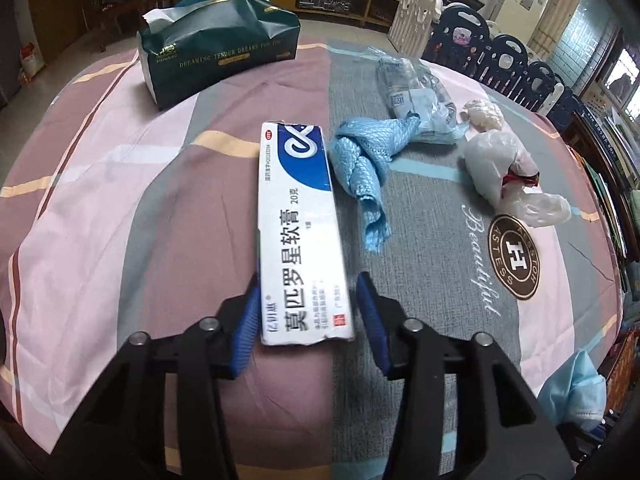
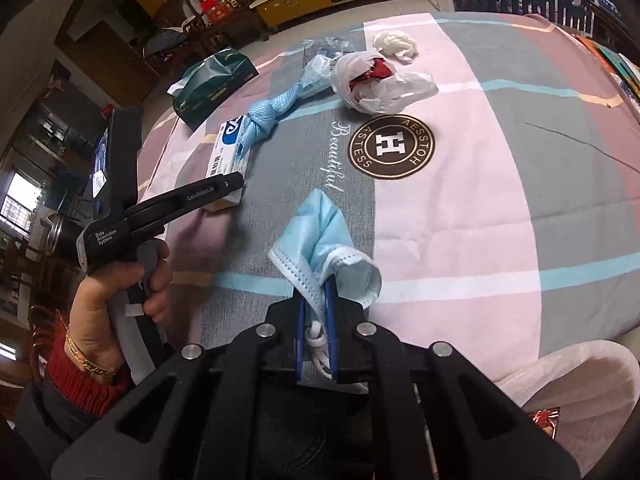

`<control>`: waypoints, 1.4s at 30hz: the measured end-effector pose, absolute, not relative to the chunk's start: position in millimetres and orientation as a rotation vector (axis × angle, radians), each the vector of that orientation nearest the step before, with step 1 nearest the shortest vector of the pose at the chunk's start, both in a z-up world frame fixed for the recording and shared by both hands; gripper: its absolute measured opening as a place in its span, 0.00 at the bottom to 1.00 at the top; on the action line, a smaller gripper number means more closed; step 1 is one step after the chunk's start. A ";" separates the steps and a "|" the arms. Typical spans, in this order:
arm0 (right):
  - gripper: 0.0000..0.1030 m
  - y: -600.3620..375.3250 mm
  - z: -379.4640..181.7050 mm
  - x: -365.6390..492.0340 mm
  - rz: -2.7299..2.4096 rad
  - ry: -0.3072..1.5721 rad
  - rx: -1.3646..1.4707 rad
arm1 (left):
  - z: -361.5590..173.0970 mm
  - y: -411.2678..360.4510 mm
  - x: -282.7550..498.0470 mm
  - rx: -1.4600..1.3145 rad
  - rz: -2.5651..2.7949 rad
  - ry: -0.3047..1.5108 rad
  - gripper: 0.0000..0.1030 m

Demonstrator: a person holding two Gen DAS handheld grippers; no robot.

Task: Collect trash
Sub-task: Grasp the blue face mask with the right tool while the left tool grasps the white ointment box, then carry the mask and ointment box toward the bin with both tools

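Trash lies scattered over a bench covered in a pink, grey and mauve striped cloth [image 1: 100,208]. Nearest the left tool [image 1: 308,312] is a long white and blue ointment box [image 1: 300,232], lying flat with its near end between the tool's blue pads [image 1: 370,312]. The pads stand open on either side of that end; the left one looks to be touching it, the right one just clear. Just beside the box is a knotted blue mesh bag [image 1: 360,160], and beyond it a clear wrapper [image 1: 416,96], a crumpled tissue [image 1: 484,114] and a white plastic bag [image 1: 504,168] with something red inside. A green tissue pack [image 1: 216,44] sits farther back.

The right tool [image 2: 316,312] is closed on a crumpled blue face mask [image 2: 324,236], held above the cloth.

To grip the box well, the left tool should probably slide a little farther along it, stay square to its long sides, then close gently so the cardboard does not crush or twist out.
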State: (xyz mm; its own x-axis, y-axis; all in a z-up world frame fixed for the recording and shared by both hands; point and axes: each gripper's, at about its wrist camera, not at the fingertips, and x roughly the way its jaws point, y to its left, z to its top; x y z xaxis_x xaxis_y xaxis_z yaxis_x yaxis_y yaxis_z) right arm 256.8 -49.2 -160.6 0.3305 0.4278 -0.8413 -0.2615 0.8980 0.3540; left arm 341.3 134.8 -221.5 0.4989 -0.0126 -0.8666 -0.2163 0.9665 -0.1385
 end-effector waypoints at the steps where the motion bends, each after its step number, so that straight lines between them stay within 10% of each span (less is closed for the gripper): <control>1: 0.10 -48.5 -159.2 255.3 0.447 1.146 0.160 | -220.3 135.6 338.9 -0.248 0.125 1.034 0.41; 22: 0.10 -84.5 -83.7 180.5 0.312 0.932 0.055 | -80.1 66.3 130.4 -0.121 0.135 0.690 0.40; 42: 0.10 -89.4 -57.4 156.2 0.261 0.917 0.037 | -62.2 40.7 99.1 -0.126 0.055 0.652 0.40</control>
